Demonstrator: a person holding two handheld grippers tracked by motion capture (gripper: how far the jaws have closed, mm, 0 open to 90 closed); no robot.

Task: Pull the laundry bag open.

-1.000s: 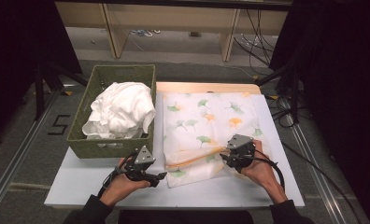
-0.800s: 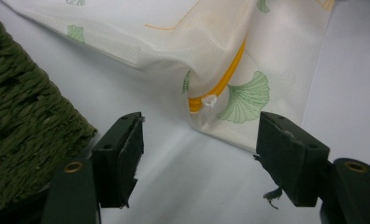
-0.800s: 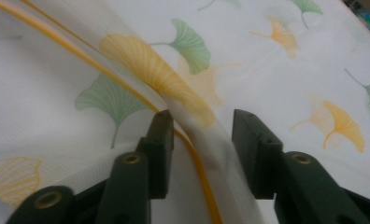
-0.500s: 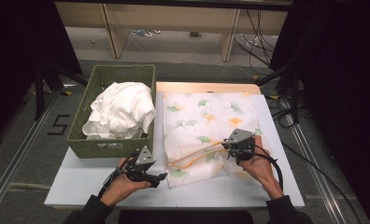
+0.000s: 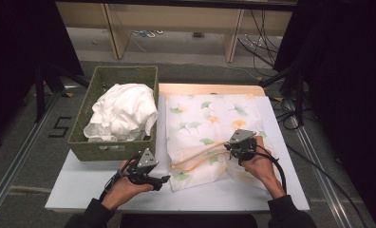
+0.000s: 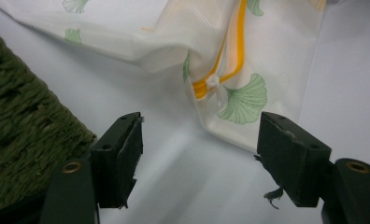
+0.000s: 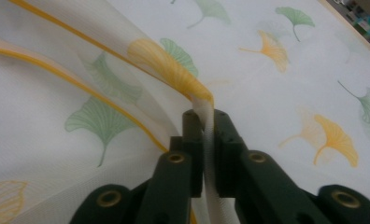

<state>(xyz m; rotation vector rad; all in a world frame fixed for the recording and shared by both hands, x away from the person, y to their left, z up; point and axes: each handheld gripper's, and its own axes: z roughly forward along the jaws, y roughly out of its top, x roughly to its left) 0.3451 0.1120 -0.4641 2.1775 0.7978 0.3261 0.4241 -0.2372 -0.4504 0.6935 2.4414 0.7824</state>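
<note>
A thin white cloth [image 5: 210,118] printed with green and orange ginkgo leaves lies spread on the white table [image 5: 81,187]. An orange band [image 6: 234,51] runs along it. My right gripper [image 5: 229,148] sits at the cloth's near right part. Its jaws have just been closing and now pinch a raised fold of the cloth [image 7: 267,93] between the pads of the right gripper [image 7: 204,116]. My left gripper [image 5: 163,179] rests low on the table at the cloth's near left corner [image 6: 248,93]. It [image 6: 199,154] is open, with bare table between the jaws.
A green woven basket [image 5: 110,149] stands at the table's left and holds a crumpled white cloth [image 5: 122,111]. Its wall [image 6: 19,140] is close to the left gripper's side. Dark stands and cables ring the table.
The right gripper's jaws closed on a fold of the printed cloth, which now stands up in a ridge. The left gripper stayed where it was.
</note>
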